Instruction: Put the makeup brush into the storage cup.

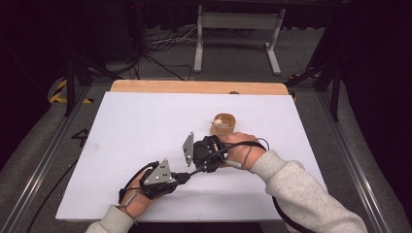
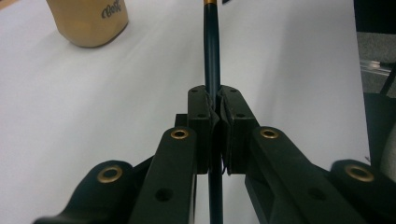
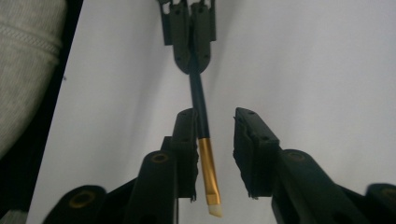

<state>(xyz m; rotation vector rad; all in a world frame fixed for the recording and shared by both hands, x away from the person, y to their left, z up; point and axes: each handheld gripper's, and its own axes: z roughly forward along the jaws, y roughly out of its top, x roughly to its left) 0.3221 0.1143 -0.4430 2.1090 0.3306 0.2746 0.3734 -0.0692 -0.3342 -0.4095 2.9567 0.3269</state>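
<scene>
high view: both grippers meet mid-table, tan cup (image 1: pixel 223 123) just beyond. left gripper view: left gripper (image 2: pixel 215 105) clamped on brush (image 2: pixel 211 56) handle, steadying it for a handover. right gripper view: right gripper (image 3: pixel 215 126) jaws apart, gold ferrule and bristle end between them, unpinched.

Right gripper parted around a thin brush over the white bench

The right gripper (image 3: pixel 215 140) has its two black jaws standing apart, a clear gap at the right-hand jaw. Between them runs a slim brush (image 3: pixel 201 123) with a dark teal handle, a gold ferrule and a pale angled tip pointing toward the camera; it lies close against the left-hand jaw. Farther off, the left gripper (image 3: pixel 189 39) is clamped on the handle's far end. The white bench (image 3: pixel 303 65) lies beneath, and a grey knitted sleeve (image 3: pixel 23 60) shows at the left edge.
</scene>
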